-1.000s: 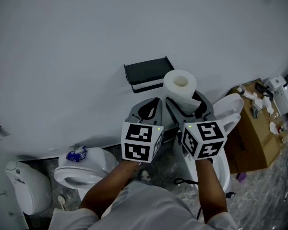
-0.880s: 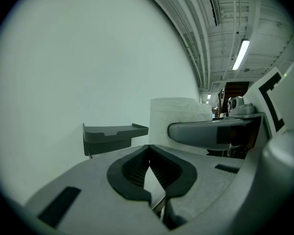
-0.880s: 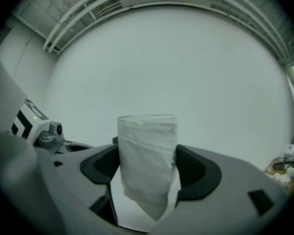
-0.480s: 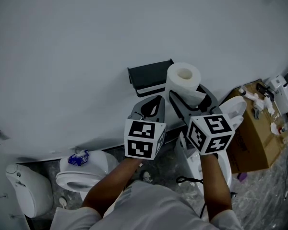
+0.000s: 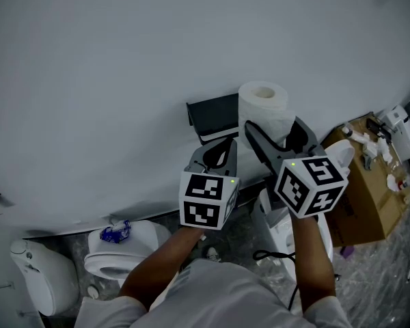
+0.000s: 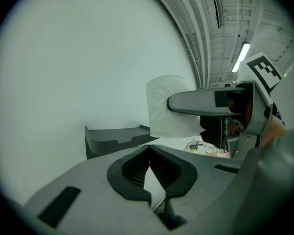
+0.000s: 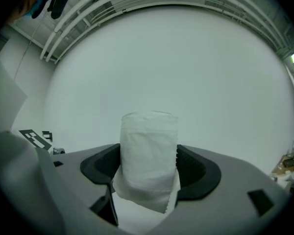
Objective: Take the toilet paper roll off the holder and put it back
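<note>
A white toilet paper roll (image 5: pixel 263 111) stands upright between the jaws of my right gripper (image 5: pixel 277 137), which is shut on it; a loose sheet hangs off the roll (image 7: pixel 148 161). The roll is off the dark wall holder (image 5: pixel 213 117) and sits just to the holder's right and slightly above it. My left gripper (image 5: pixel 215 157) is shut with nothing in it, just below the holder (image 6: pixel 118 138). In the left gripper view the roll (image 6: pixel 170 106) shows to the right, clamped by the right gripper's jaw.
The pale wall fills most of each view. Below are a white toilet (image 5: pixel 119 248) at the left, another white fixture (image 5: pixel 41 275) at the far left, a toilet under my right arm (image 5: pixel 280 234), and a cardboard box (image 5: pixel 369 183) of odds and ends at the right.
My right gripper has carried the roll upward and a little right, and turned it upright beside the holder. The left gripper has stayed under the holder, shifting slightly right.
</note>
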### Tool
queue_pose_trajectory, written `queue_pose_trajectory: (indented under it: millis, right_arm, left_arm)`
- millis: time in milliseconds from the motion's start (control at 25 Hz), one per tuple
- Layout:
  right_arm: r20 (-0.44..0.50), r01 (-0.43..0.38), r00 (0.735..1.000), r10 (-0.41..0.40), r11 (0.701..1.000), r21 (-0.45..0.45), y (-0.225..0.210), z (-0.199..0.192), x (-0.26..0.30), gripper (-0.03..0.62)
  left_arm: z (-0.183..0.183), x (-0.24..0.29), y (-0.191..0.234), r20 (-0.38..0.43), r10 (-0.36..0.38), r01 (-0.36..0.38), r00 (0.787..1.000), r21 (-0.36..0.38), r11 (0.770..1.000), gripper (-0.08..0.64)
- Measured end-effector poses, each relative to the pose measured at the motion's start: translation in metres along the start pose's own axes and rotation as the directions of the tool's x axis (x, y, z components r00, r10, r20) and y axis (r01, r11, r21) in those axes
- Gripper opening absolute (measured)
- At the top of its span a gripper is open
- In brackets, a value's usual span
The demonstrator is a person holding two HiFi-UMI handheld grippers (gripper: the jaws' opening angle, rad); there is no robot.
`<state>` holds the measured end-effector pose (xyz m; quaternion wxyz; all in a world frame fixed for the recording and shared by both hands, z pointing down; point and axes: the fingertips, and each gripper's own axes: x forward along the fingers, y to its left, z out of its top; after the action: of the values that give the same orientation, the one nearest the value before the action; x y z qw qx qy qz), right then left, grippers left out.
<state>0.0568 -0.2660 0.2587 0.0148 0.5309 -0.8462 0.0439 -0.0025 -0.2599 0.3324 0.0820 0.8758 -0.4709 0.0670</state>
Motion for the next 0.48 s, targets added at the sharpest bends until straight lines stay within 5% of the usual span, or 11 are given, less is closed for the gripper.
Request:
queue_pose_trajectory:
  millis: [480]
  right_arm:
    - [0.042, 0.008, 0.999, -0.008, 1.000, -0.001, -0.001, 0.015, 0.014, 0.351]
  left_arm:
    - [0.002, 0.006, 0.007, 0.002, -0.016, 0.016, 1.000, -0.001, 1.000, 0.005]
